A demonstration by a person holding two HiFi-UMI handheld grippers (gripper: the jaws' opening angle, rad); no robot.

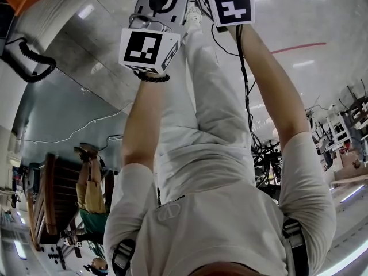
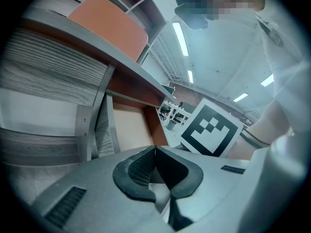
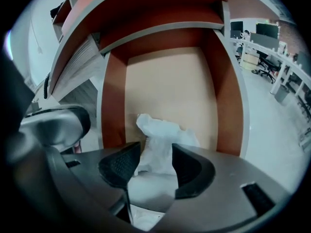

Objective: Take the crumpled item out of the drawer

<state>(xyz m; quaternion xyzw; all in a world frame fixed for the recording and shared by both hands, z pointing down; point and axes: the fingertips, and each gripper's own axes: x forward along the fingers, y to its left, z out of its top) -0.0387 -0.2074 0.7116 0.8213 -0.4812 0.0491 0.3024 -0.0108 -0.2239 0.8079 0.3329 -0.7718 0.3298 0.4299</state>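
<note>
The crumpled item point(image 3: 165, 132) is framed, ungripped, by the wide-open jaws of the right gripper point(image 3: 156, 152) inside the orange-walled drawer point(image 3: 228, 101). The left gripper point(image 2: 154, 152) is seen closed, empty

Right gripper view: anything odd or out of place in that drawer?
Only the crumpled white item, lying loose in the otherwise bare drawer, between the open jaws of the right gripper. Nothing looks spilled or damaged.

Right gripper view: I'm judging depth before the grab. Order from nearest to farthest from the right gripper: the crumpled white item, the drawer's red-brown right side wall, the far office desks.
1. Crumpled white item, between the open jaws of the right gripper.
2. Drawer's red-brown right side wall, to the right.
3. Office desks, upper right, beyond the drawer.
</note>
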